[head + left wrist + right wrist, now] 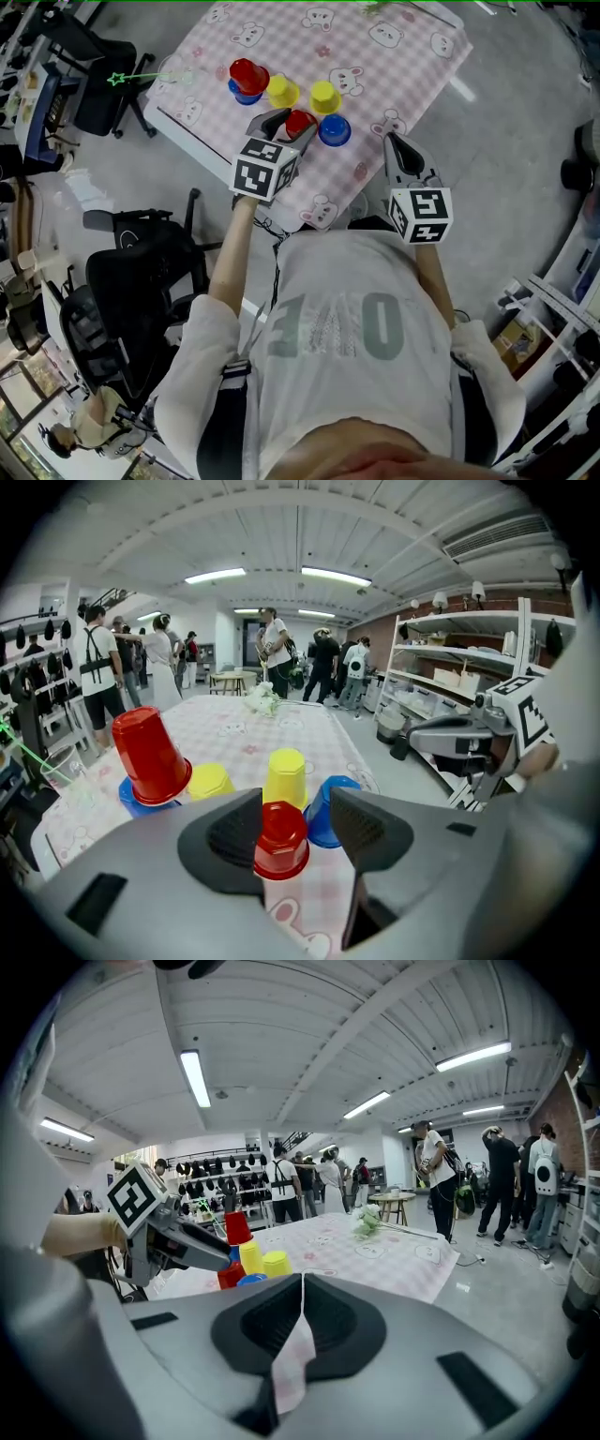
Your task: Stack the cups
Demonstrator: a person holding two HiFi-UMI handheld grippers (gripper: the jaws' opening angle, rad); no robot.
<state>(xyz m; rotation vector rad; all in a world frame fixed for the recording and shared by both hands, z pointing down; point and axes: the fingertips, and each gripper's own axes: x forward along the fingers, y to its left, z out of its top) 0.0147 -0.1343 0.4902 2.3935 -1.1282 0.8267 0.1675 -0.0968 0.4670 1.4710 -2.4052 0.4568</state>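
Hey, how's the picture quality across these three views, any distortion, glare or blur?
Head view: wide-angle bowing at the edges, with even, soft light on the pink checked tablecloth. Left gripper view: fisheye with black corners; the small red plastic cup up close is sharp. Right gripper view: same fisheye; the white ceiling strip lights glare.

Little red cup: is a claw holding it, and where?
No. The little red cup stands between the left claw's open jaws, a gap beside it. The right claw is shut, empty.
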